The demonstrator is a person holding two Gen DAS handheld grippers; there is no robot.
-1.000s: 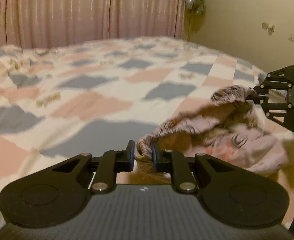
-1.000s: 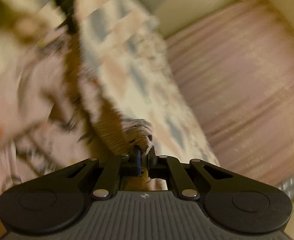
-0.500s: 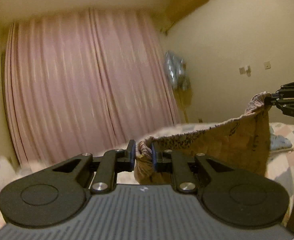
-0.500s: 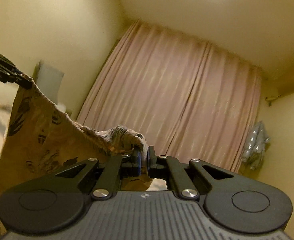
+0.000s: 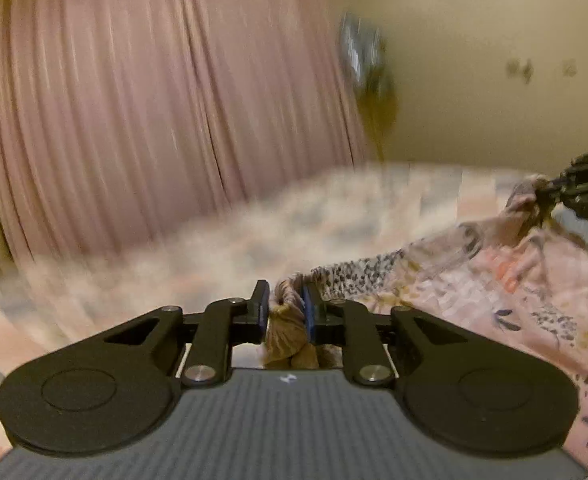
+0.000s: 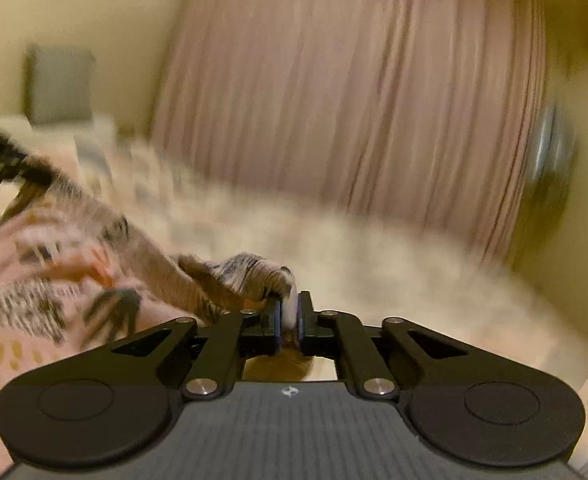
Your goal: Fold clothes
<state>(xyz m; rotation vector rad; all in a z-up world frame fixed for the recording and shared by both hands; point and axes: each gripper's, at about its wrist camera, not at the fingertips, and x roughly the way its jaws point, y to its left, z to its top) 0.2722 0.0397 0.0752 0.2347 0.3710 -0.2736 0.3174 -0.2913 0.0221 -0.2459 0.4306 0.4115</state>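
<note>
A pale pink printed garment (image 5: 506,304) with an elastic gathered waistband stretches between both grippers above the bed. My left gripper (image 5: 286,310) is shut on one end of the waistband (image 5: 289,312). In the right wrist view my right gripper (image 6: 289,316) is shut on the other bunched end of the waistband (image 6: 253,274), and the garment (image 6: 45,288) spreads out to the left. Each gripper shows in the other's view: the right gripper (image 5: 550,194) at the far right edge, the left gripper (image 6: 21,168) at the far left edge. Both views are motion-blurred.
A bed with a patchwork quilt (image 5: 253,232) in pink, grey and white lies below the garment. Pink curtains (image 5: 153,100) hang behind it and a yellow wall (image 5: 474,60) stands at the right. A grey cushion (image 6: 59,82) leans by the far wall.
Both grippers, which had lifted the garment high toward the curtains, have come back down toward the bed. The garment still hangs stretched between them, with both grips unchanged.
</note>
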